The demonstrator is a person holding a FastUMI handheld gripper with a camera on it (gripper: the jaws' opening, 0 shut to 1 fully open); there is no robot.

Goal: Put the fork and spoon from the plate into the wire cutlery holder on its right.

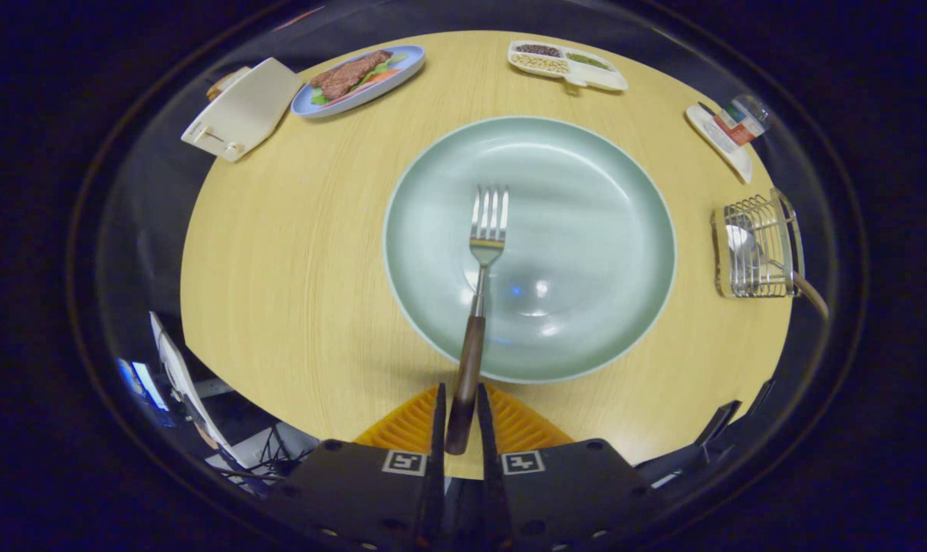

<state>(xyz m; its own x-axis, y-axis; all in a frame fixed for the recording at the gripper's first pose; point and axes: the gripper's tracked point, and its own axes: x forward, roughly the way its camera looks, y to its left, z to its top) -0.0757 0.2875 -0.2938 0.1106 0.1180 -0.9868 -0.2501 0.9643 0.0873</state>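
Gripper [461, 418]: held low over the near edge of the table [279, 253]; the wooden end of the fork handle is clasped between the two fingers, which are pressed in on it from either side.
Fork [480, 307]: laid from the fingers out across the plate rim, tines pointed toward the far edge and ended near the plate's middle.
Plate [586, 192]: pale green, set at the table's centre, just ahead of the fingers.
Holder [756, 247]: a wire basket placed at the right edge, well apart from the plate.
Spoon [741, 239]: already seen inside the holder, its handle stuck out over the right edge.
Far edge: a blue dish [402, 73] with food at the left, a divided tray [569, 64] to the right of it.
Far-left corner: a cream box [242, 109].
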